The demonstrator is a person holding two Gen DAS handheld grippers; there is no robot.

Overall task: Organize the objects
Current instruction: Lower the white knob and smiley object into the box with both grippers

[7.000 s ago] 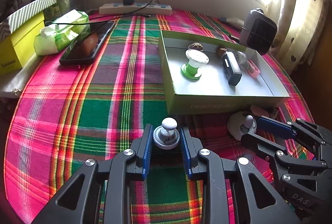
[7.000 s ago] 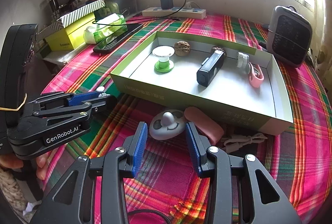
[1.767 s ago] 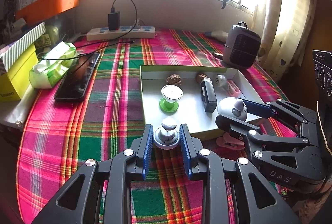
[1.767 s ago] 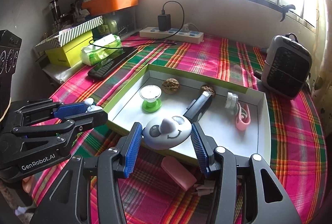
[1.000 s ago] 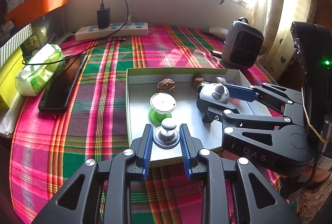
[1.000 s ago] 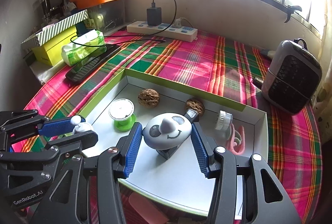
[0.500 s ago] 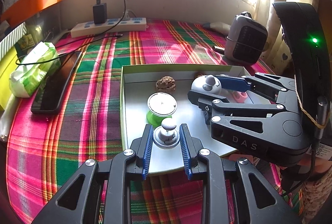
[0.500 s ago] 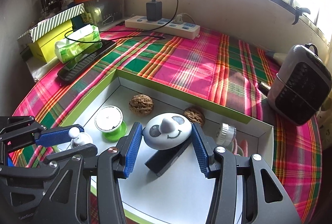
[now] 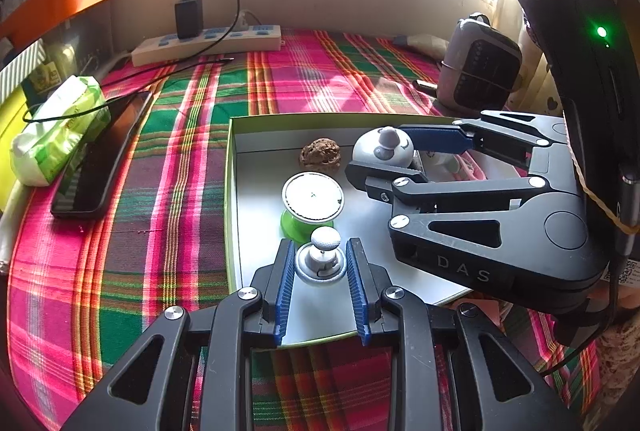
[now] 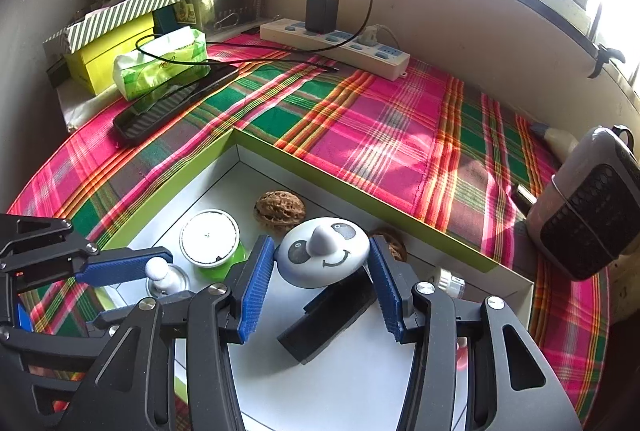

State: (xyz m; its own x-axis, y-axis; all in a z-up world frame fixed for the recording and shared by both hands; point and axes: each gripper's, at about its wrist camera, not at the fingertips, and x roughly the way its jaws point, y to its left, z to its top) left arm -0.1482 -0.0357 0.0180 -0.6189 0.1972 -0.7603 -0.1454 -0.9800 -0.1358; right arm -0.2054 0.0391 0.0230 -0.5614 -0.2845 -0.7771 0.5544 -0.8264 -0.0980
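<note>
My left gripper (image 9: 321, 265) is shut on a small silver knob with a white ball top (image 9: 322, 257), held over the near left part of the green-rimmed white box (image 9: 232, 191). My right gripper (image 10: 322, 267) is shut on a white panda-face disc (image 10: 322, 251), held over the box middle (image 10: 192, 175). It also shows in the left wrist view (image 9: 382, 149). In the box lie a green-and-white spool (image 9: 312, 201), a walnut (image 9: 320, 153) and a black device (image 10: 328, 315). A second walnut (image 10: 394, 241), a small white cap (image 10: 450, 281) and a pink item (image 9: 472, 169) are partly hidden.
A plaid cloth (image 9: 160, 191) covers the table. A phone (image 9: 100, 159), a tissue pack (image 9: 56, 131) and a yellow box (image 10: 104, 59) lie at the left. A power strip with charger (image 9: 208, 39) sits at the back. A small heater (image 9: 478, 71) stands at the right.
Both grippers have moved forward over the box with their objects still held. The right gripper now sits lower, closer to the walnuts and the black device.
</note>
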